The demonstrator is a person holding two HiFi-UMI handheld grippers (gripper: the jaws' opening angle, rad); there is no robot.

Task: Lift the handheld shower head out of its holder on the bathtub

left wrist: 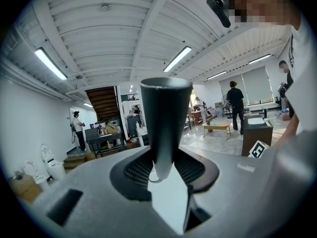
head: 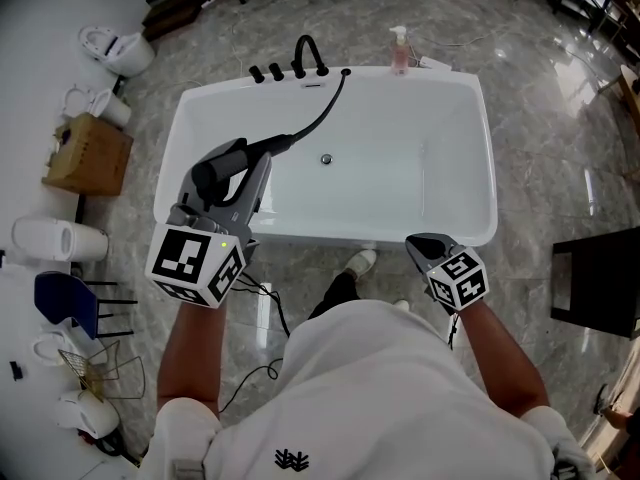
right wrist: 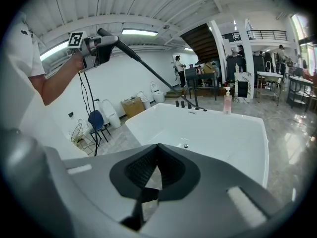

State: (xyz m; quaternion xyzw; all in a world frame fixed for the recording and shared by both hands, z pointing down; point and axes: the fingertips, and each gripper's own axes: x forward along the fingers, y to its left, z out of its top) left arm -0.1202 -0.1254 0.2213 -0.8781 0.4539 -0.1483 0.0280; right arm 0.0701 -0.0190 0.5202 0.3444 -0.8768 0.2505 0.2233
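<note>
Left gripper [left wrist: 163, 178] clamped around shower head [left wrist: 166, 115]

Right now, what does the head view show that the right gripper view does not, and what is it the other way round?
Only the head view: the person's shoe and right forearm. Only the right gripper view: the staircase and people standing far behind. Both: the white bathtub, the pink bottle at its far edge, and the left hand-held gripper holding the black shower head, its hose running to the taps.
</note>
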